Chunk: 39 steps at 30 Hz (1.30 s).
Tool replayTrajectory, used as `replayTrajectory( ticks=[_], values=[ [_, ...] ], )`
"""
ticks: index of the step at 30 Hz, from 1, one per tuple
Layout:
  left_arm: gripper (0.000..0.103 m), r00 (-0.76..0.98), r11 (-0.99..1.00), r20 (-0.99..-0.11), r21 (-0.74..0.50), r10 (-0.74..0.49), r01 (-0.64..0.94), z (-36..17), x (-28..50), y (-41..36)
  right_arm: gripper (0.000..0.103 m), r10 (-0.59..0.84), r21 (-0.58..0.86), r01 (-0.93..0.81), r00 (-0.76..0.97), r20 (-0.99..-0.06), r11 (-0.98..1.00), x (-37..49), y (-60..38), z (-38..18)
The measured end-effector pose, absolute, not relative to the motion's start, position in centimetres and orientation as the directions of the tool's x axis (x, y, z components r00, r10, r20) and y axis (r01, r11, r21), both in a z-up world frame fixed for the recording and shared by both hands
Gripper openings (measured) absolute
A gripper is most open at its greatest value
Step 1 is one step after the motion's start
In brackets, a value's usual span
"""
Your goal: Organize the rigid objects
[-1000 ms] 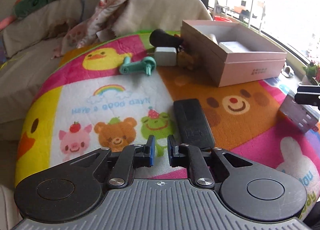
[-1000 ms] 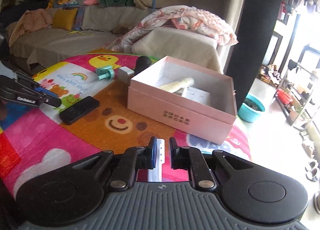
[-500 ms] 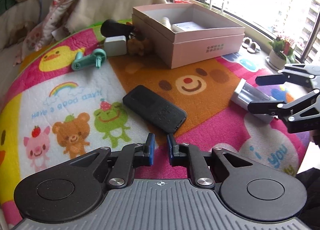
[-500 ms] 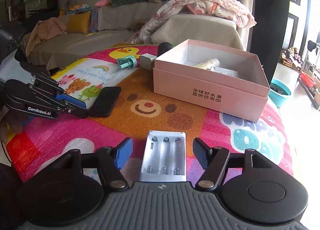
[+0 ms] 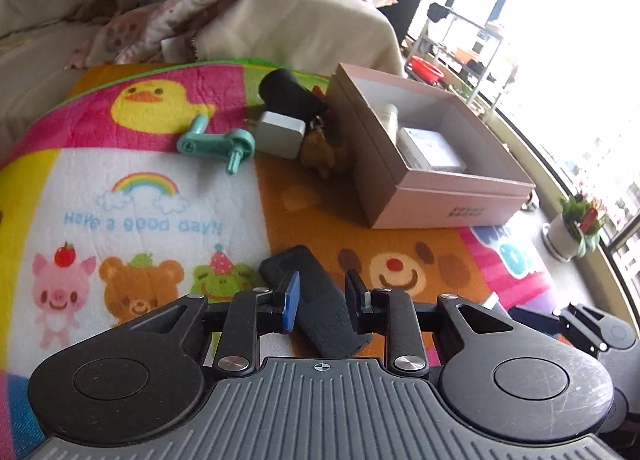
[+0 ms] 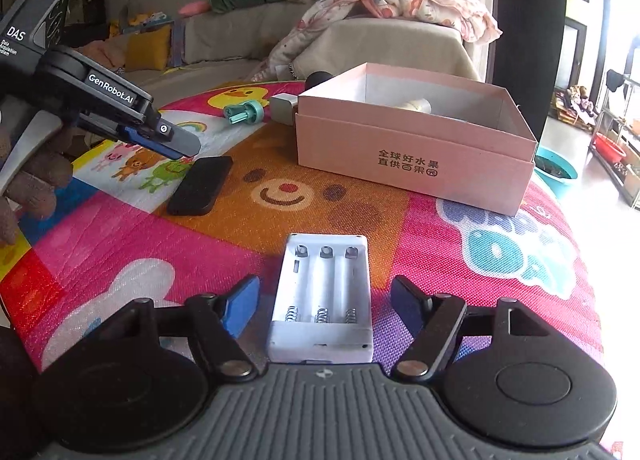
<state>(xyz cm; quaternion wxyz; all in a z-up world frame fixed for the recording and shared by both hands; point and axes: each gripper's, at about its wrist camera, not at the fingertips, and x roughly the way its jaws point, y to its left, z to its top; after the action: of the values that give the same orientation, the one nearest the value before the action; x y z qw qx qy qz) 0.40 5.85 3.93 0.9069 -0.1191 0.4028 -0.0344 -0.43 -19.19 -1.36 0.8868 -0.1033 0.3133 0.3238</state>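
My left gripper (image 5: pixel 321 299) is open, its fingers on either side of a black remote (image 5: pixel 316 302) that lies flat on the cartoon mat; it also shows in the right wrist view (image 6: pixel 200 184). My right gripper (image 6: pixel 324 302) is open wide around a white battery holder (image 6: pixel 323 298) lying on the mat, not touching it. An open pink box (image 6: pixel 416 148) stands behind, holding a cream tube (image 5: pixel 389 116) and a white packet (image 5: pixel 430 148). A teal crank handle (image 5: pixel 218 142), a white charger (image 5: pixel 278 134), a black cylinder (image 5: pixel 288 94) and a small brown toy (image 5: pixel 320 152) lie left of the box.
The colourful mat (image 6: pixel 120 244) covers a round table. A sofa with a blanket (image 6: pixel 400 8) stands behind it. A potted plant (image 5: pixel 576 226) and a shelf (image 5: pixel 460 44) stand by the window at the right. A teal basin (image 6: pixel 556 172) sits on the floor.
My left gripper has opened and moved over the black remote, which now lies between its fingers. My right gripper opened off the battery holder and stays open around it.
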Motion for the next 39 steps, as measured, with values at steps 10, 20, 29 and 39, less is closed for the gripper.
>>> replayTrajectory(
  ticks=[10,20,29,39],
  values=[
    [0.029,0.679,0.99,-0.721,-0.118,-0.143,0.082,2.0,1.2,1.0,0.077,0.518,0.029,-0.64,0.593,-0.617,0.768,-0.4,-19.3,-1.4],
    [0.029,0.768,0.997,-0.637,0.05,0.071,-0.051,2.7,-2.0,2.7,0.078,0.522,0.034,-0.638,0.597,-0.61,0.77,-0.5,-19.4,-1.5],
    [0.03,0.719,0.887,-0.674,-0.421,-0.168,-0.187,0.9,-0.5,8.8,0.078,0.524,0.042,-0.634,0.598,-0.607,0.773,-0.5,-19.5,-1.5],
    [0.043,0.716,0.994,-0.69,-0.087,-0.103,0.059,1.0,0.4,1.6,0.082,0.528,0.042,-0.641,0.591,-0.61,0.767,-0.5,-19.4,-1.6]
  ],
)
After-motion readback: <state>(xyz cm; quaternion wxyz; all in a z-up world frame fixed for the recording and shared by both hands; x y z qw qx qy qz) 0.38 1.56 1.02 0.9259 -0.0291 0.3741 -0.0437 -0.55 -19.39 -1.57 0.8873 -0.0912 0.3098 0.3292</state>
